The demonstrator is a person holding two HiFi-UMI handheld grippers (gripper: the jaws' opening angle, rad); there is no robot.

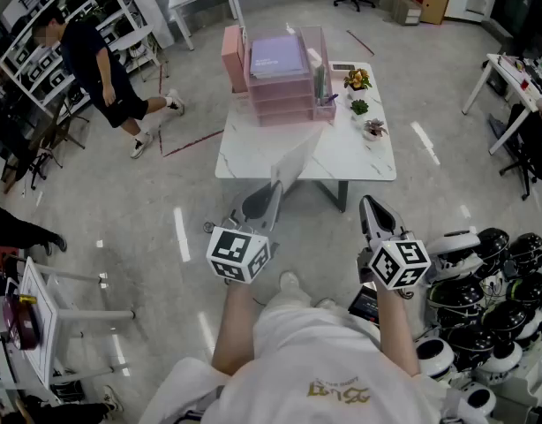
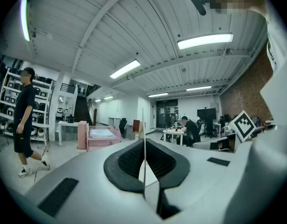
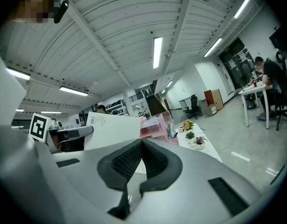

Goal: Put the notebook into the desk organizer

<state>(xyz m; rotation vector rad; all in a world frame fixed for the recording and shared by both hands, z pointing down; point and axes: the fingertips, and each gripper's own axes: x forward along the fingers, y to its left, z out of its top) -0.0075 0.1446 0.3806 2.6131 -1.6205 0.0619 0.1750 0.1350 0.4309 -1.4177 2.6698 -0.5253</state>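
Notebook in the left gripper, not yet at the organizer.
White marble-top table (image 1: 355,153): translucent pink tiered desk organizer (image 1: 280,87) at its far left corner, lower trays' contents unclear. Thin pale-covered notebook (image 1: 297,160) held upright off the table, at its near edge; in the left gripper view it is edge-on, a mere sliver. Left gripper (image 1: 273,186) pads pinch its near end. Right gripper (image 1: 368,203) jaws pressed together, empty.

Beyond the fingers (image 1: 374,215), white desk (image 1: 359,159) on glossy grey floor (image 1: 165,210). Far left of them, shelving racks (image 1: 41,42). Overhead, ribbed white ceiling (image 2: 134,22) with tube lights (image 2: 205,40); brick wall (image 2: 248,90) at right.
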